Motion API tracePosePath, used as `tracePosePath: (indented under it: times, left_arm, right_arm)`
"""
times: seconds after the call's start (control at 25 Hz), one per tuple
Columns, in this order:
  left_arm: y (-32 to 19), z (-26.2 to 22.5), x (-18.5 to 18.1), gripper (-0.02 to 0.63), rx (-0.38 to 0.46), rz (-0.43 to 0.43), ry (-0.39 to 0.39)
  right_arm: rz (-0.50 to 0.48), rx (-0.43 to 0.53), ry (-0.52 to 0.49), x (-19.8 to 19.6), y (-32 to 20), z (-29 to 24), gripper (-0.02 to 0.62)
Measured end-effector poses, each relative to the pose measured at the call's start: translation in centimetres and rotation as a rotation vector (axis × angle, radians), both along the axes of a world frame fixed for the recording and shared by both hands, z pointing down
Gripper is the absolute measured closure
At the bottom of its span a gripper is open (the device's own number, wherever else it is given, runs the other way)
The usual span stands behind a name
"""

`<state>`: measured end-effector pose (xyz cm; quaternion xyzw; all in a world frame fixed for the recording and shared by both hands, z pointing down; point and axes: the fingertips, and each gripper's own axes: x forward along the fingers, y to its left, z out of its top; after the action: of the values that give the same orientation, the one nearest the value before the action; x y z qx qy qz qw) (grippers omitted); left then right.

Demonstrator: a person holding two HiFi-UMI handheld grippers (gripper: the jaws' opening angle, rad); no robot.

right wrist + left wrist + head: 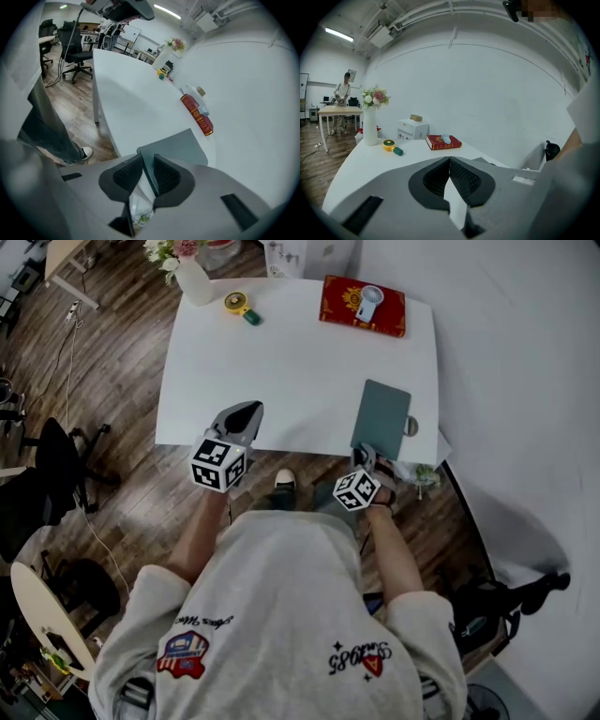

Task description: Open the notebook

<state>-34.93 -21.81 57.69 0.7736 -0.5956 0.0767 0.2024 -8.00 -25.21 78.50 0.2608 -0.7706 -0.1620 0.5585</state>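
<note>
The grey-green notebook (380, 413) lies closed on the white table (291, 371), near its front right edge. My right gripper (367, 457) points down at the notebook's near edge. In the right gripper view the notebook (180, 143) has its edge running between the two pads, and the right gripper (147, 157) is shut on that edge. My left gripper (242, 418) hovers over the table's front edge, well to the left of the notebook. In the left gripper view the left gripper (450, 160) is shut, its tips meeting with nothing between them.
At the table's far side lie a red book (363, 306) with a small pale object on top, a yellow round gadget (238, 305) and a white vase of flowers (192, 277). A round hole (412, 426) sits beside the notebook. A black office chair (56, 460) stands on the wooden floor to the left.
</note>
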Motion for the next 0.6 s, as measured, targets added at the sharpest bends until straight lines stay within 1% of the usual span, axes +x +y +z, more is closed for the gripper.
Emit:
tracePosePath:
  times: [0.12, 0.24, 0.36, 0.6]
  left_arm:
    - [0.3, 0.1, -0.4, 0.601, -0.002, -0.004, 0.000]
    - [0.3, -0.1, -0.5, 0.601, 0.003, 0.001, -0.001]
    - [0.2, -0.3, -0.1, 0.601, 0.006, 0.014, -0.001]
    - [-0.1, -0.7, 0.9, 0.602, 0.014, 0.040, -0.002]
  right_arm:
    - [0.028, -0.015, -0.039, 0.0, 0.0, -0.5, 0.544]
    - [0.054, -0.028, -0.109, 0.0, -0.1, -1.4, 0.567]
    - [0.101, -0.041, -0.192, 0.1, -0.1, -2.1, 0.574]
    - [0.165, -0.044, -0.314, 0.7, -0.4, -4.1, 0.578]
